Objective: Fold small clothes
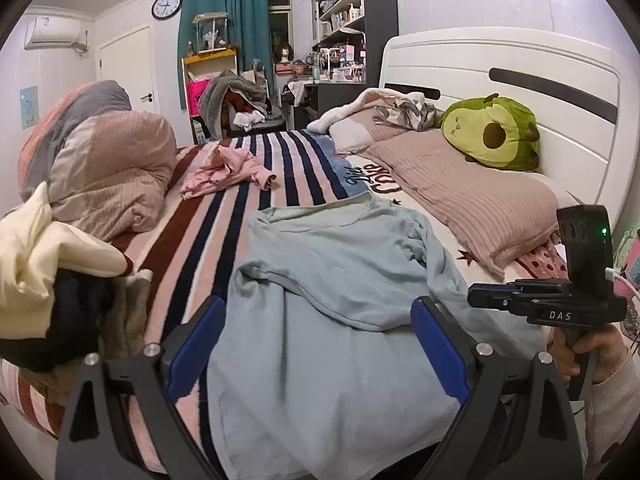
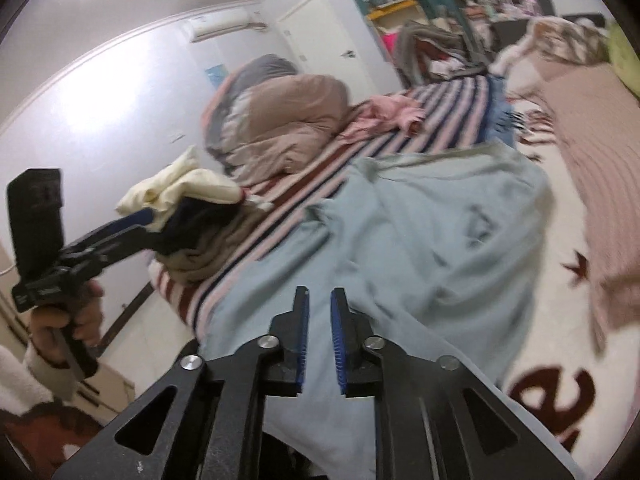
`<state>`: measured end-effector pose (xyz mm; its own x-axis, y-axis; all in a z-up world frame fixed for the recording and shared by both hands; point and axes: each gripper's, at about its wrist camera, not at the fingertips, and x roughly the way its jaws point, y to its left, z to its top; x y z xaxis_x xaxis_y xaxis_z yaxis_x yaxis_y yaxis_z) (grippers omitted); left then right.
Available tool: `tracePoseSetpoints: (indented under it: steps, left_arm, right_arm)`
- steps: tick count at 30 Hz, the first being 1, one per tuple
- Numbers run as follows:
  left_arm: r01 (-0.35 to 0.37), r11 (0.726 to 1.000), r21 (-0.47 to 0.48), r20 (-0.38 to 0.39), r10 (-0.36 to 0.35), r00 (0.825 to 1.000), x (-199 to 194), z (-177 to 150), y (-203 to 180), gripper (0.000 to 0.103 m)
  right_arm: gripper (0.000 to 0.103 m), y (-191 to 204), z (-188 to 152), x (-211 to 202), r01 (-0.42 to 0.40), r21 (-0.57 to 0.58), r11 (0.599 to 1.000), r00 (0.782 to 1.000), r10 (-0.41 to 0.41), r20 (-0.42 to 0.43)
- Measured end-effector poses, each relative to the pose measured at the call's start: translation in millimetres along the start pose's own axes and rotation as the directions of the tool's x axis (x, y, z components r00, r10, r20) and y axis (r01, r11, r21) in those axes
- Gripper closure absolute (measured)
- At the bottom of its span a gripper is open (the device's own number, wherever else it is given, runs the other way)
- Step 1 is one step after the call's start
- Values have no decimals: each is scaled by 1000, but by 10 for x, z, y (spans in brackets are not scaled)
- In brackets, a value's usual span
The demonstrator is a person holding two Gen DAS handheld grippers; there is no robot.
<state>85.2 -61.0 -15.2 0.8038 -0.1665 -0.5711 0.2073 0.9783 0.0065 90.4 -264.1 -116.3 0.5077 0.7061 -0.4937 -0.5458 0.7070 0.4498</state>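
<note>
The crumpled pale-blue cotton shirt lies lengthwise on the striped bed blanket, directly ahead of both tools. Left gripper fingers spread wide over its near hem; right gripper nearly closed (narrow gap, nothing pinched), hovering lower

A shirt lies on the bed, a crumpled garment behind it, pillows to its right
</note>
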Motion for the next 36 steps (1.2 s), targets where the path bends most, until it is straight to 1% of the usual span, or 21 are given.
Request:
tracePoseSetpoints:
  steps: [1, 4, 8, 9, 12, 15, 17, 18, 19, 21, 23, 27, 30, 33, 36]
  left_arm:
    - [4, 1000, -2, -2, -4, 1000, 20, -2, -20, 11]
    - [28, 1000, -2, -12, -28, 1000, 57, -77, -90, 11]
    - [51, 999, 4, -29, -50, 998, 124, -176, -172, 11]
    - [57, 998, 2, -27, -57, 998, 122, -192, -187, 11]
    - [93, 996, 2, -6, -93, 996, 106, -257, -243, 11]
    - [106, 994, 8, 14, -106, 994, 112, -297, -292, 11]
    - [127, 992, 3, 27, -127, 992, 116, -318, -308, 11]
    - [138, 990, 2, 33, -138, 990, 118, -331, -317, 11]
    - [141, 990, 1, 38, -141, 989, 114, -334, -321, 11]
    - [147, 989, -4, 46, -147, 988, 108, -356, -325, 11]
    - [157, 987, -9, 52, -157, 986, 95, -370, -305, 11]
    - [148, 989, -18, 51, -147, 988, 86, -424, -245, 11]
    - [142, 989, -28, 59, -141, 988, 51, -450, -179, 11]
    - [133, 990, -39, 74, -129, 989, -5, -481, -80, 11]
    - [121, 991, -57, 81, -117, 990, -35, -517, 28, 11]
  right_arm:
    - [83, -56, -26, -31, 19, 14, 1000, 1000, -19, 4]
    - [76, -196, -85, -140, 76, 38, 996, 997, -76, 8]
    - [62, -437, -138, -321, 219, 27, 975, 976, -219, -8]
    - [61, -495, -148, -370, 233, 33, 972, 972, -233, -8]
    - [52, -693, -238, -609, 267, 75, 961, 963, -268, 9]
    - [49, -811, -321, -762, 311, 76, 947, 950, -311, -4]
    - [40, -852, -356, -787, 321, 69, 945, 947, -320, -30]
    - [36, -864, -373, -778, 317, 63, 946, 948, -315, -48]
    - [35, -870, -383, -760, 309, 59, 949, 950, -306, -59]
    - [35, -878, -418, -688, 247, 68, 967, 966, -240, -93]
    - [35, -834, -480, -609, 190, 62, 980, 976, -181, -122]
    - [35, -670, -508, -409, 164, -11, 986, 977, -163, -140]
    - [35, -599, -380, -210, 120, -25, 992, 982, -122, -141]
    - [35, -546, -276, -18, 112, -53, 992, 980, -119, -158]
    - [37, -468, -200, 147, 85, -75, 994, 979, -97, -180]
